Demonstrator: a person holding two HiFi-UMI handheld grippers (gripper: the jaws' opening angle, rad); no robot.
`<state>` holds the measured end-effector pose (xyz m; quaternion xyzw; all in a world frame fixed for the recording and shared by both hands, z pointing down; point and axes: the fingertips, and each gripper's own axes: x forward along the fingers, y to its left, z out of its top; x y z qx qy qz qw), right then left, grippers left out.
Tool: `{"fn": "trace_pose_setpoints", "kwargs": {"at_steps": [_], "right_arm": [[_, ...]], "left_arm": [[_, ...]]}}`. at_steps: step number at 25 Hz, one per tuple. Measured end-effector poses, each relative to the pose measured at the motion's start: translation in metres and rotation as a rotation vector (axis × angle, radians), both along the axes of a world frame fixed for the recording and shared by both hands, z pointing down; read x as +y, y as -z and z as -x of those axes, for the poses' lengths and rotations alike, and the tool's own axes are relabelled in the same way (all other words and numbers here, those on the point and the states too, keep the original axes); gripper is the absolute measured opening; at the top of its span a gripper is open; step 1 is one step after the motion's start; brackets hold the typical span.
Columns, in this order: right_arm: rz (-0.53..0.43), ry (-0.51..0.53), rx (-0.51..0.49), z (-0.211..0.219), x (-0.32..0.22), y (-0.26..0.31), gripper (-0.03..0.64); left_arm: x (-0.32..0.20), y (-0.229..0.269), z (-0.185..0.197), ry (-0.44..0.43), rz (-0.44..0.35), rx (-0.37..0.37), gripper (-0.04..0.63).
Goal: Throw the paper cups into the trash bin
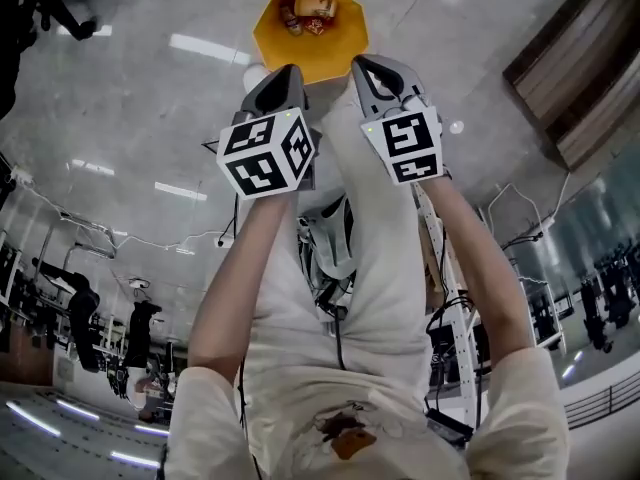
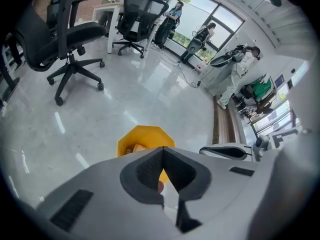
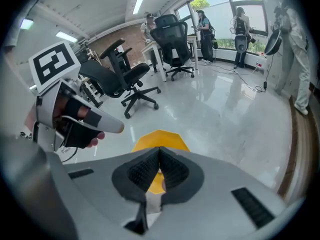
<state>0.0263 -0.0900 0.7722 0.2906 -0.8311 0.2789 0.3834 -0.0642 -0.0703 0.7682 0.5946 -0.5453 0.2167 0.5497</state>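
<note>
A yellow octagonal trash bin stands on the glossy floor ahead of me, with crumpled paper cups lying inside it. My left gripper and right gripper hover side by side just short of the bin's near rim. In the left gripper view the jaws meet with nothing between them, above the bin and a cup in it. The right gripper is also shut and empty over the bin. The left gripper shows beside it, held by a hand.
Black office chairs and a white desk stand beyond the bin. Several people stand by the windows, near cables on the floor. A wooden bench runs along the wall to the right.
</note>
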Motion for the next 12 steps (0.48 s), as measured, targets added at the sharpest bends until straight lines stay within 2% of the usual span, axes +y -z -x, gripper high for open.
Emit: {"fn": "trace_pose_setpoints", "kwargs": {"at_steps": [2,6,12], "right_arm": [[-0.004,0.021,-0.007,0.003,0.000,0.023,0.006],[-0.032,0.070,-0.017,0.003,-0.001,0.077,0.008],[-0.022,0.108,-0.042,-0.003,0.007,0.160,0.006]], "left_arm": [[-0.004,0.024,0.002,0.005,-0.021,0.015,0.006],[-0.003,0.075,0.006,0.015,-0.062,-0.006,0.006],[0.014,0.158,0.006,0.010,-0.071,-0.010,0.006]]}}
